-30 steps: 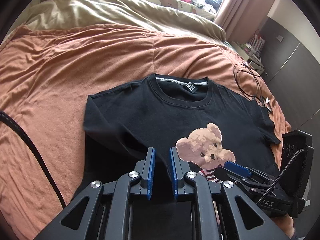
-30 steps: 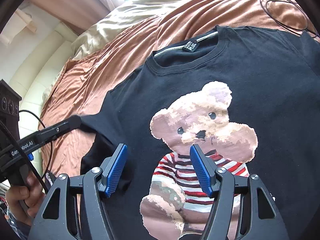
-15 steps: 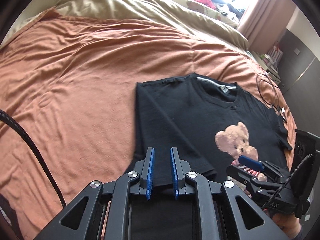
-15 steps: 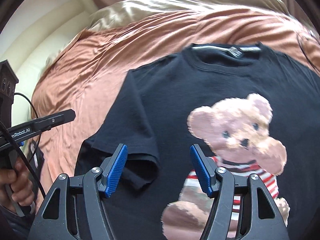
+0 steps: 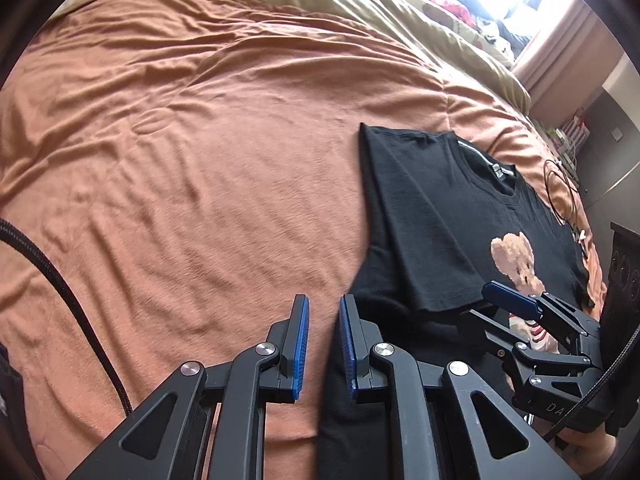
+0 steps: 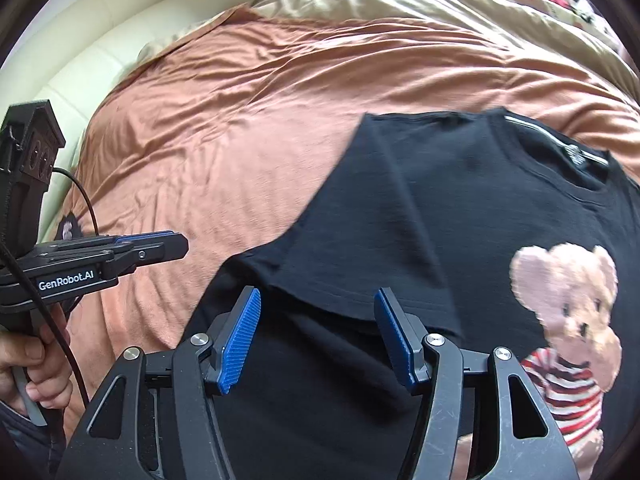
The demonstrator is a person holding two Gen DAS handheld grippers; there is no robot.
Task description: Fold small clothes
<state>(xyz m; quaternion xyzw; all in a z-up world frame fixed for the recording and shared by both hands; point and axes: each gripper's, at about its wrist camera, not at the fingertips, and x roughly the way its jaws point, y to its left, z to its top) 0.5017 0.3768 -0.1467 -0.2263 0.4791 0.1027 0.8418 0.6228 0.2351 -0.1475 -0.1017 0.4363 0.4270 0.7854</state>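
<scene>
the small black cotton t-shirt with a teddy-bear print [image 6: 460, 216] lies flat on the rumpled orange-brown bed cover [image 5: 200, 160], its left sleeve and side already laid over toward the chest, so the step in hand looks like setting that first side fold.

nearest the camera, the right gripper [image 6: 318, 336] hangs just over the folded sleeve's hem; its blue-padded jaws stand about half apart and are closing, with black cloth below them but nothing pinched yet. the left gripper [image 5: 323, 344] has its jaws nearly together with a narrow gap and nothing in them; it hovers at the shirt's near edge, where black fabric meets the cover.

to do this well, i judge the sleeve hem should be taken squarely and thinly, one layer only, then smoothed so the folded edge runs straight from shoulder to bottom hem. the left gripper could pin the near edge so the body does not drag.

further off, the neckline with its small label [image 6: 576, 156] sits uncreased. beyond that, a beige quilt [image 6: 400, 0] lies well clear, and a loop of black cable [image 5: 560, 188] rests near the far sleeve; i would keep the next fold off it.
</scene>
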